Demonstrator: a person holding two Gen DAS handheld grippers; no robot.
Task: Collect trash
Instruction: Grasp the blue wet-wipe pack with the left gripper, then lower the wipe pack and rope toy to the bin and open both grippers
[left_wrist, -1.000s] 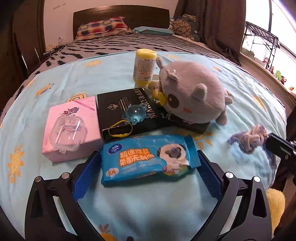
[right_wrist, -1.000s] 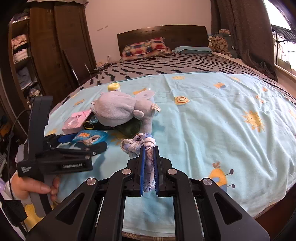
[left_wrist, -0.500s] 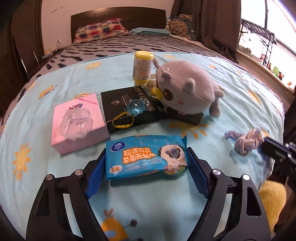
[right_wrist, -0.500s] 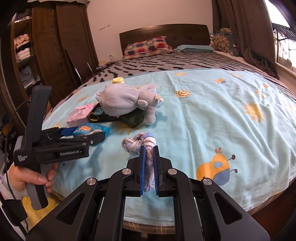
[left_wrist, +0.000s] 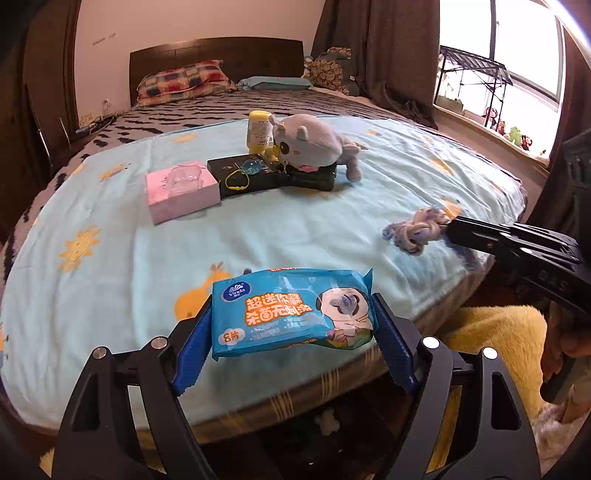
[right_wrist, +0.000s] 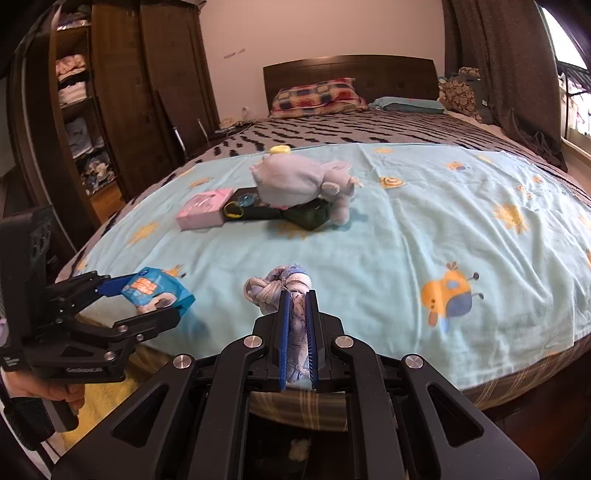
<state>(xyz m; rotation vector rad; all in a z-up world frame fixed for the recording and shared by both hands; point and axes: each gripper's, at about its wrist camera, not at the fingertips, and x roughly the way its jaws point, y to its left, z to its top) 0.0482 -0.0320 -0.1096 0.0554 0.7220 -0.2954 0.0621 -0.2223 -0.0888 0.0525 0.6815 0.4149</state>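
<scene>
Gripping, left: left gripper (left_wrist: 293, 338) clamped on the blue wet-wipe pack (left_wrist: 291, 308), blue pads pressed against its two short ends, pack held flat and lifted clear of the bed edge.
Gripping, right: right gripper (right_wrist: 297, 332) closed tight on the knotted rope toy (right_wrist: 279, 288); loose tail pinched between the pads, knot sticking out ahead, resting at the blanket's near edge or just over it, cannot tell which.
Pack handling: light, soft, film-wrapped and likely slippery; gives under squeeze, so end-to-end hold probably safest, with firm but not crushing pressure.
Rope handling: soft, floppy, light; knot likely to swing if carried fast, while a hold closer to the knot would steady it.
Beyond the tools: light blue blanket (right_wrist: 424, 229) with sun prints, spread over the bed.
Farther back: pink box (left_wrist: 181, 190), black box (left_wrist: 243, 177) with a blue keyring charm (left_wrist: 253, 166), grey plush toy (left_wrist: 308, 142) lying across it, yellow-capped bottle (left_wrist: 258, 131) behind.
Progress, judged: two pieces in hand, both apparently ready to carry off; bin not in view.
</scene>
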